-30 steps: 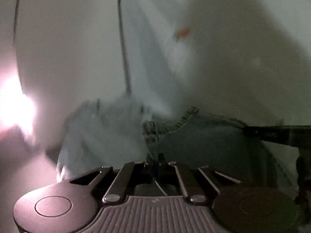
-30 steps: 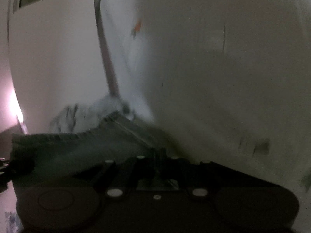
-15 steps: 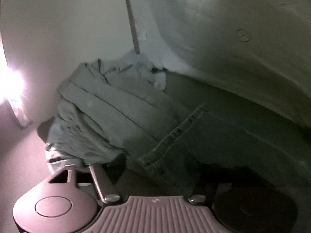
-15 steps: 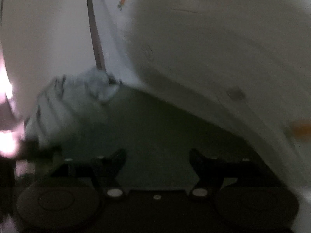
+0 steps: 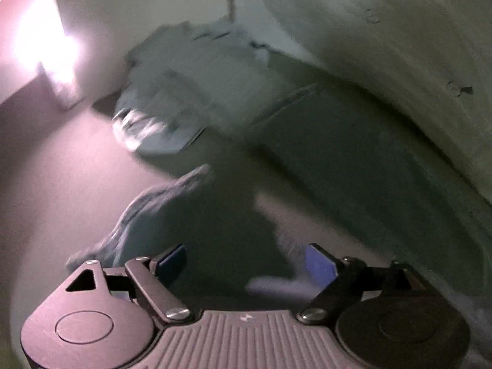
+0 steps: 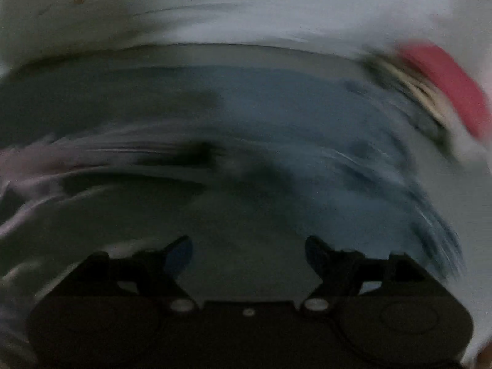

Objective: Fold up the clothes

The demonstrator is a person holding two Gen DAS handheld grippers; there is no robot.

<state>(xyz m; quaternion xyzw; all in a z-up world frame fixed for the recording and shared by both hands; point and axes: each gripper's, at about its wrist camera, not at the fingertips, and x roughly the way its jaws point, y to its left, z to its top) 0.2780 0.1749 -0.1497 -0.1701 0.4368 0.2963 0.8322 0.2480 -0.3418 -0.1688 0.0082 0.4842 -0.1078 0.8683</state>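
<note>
Dark denim jeans (image 5: 347, 153) lie flat along the wall, right of centre in the left wrist view. A grey-blue crumpled garment (image 5: 190, 92) is heaped behind them in the corner. Another grey piece of cloth (image 5: 160, 209) lies just ahead of my left gripper (image 5: 246, 264), which is open and empty, blue pads apart. In the right wrist view, heavily blurred, blue-grey denim (image 6: 292, 141) fills the middle. My right gripper (image 6: 249, 255) is open and empty above it.
The surface (image 5: 61, 184) is mauve, with white walls (image 5: 138, 9) meeting in a corner and a bright light glare (image 5: 43, 46) at left. A red and striped object (image 6: 442, 86) shows blurred at the right in the right wrist view.
Both grippers were shut on the jeans a second ago, then opened and let go. The left one has drawn back from the clothes. The right one is swinging fast to the side.
</note>
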